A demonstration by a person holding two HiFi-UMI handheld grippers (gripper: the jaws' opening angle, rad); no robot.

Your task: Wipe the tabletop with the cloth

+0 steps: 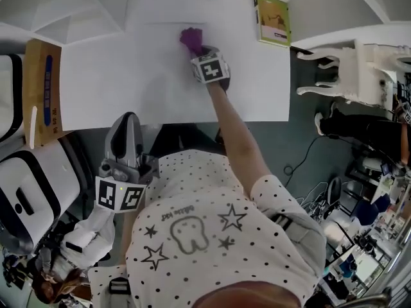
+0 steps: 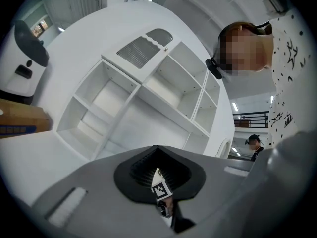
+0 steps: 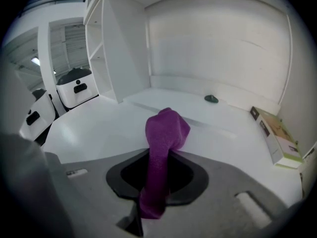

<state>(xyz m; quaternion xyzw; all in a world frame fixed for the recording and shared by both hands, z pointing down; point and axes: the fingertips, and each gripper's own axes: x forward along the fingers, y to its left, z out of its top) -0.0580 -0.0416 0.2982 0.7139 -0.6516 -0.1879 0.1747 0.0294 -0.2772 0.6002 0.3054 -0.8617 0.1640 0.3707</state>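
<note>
While the right gripper [image 1: 200,49] pinches the purple cloth [image 1: 191,39] tight at the counter's [image 1: 115,88] far edge, approx. the middle, the left gripper [image 1: 126,122] waits off the near edge, closed w/ nothing inside. Counter looks all white, so wiped parts can't be told.

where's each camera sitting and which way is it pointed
Head view: on the person's head, looking steeply down at the white tabletop; shows dotted shirt, right arm, right gripper, left gripper.
Left gripper view: on the left gripper, facing white shelves; its shut jaws and the shirt show.
Right gripper view: on the right gripper, facing across the tabletop; its jaws clamp the purple cloth.
Shared: head and right gripper views both show cloth and green box.
</note>
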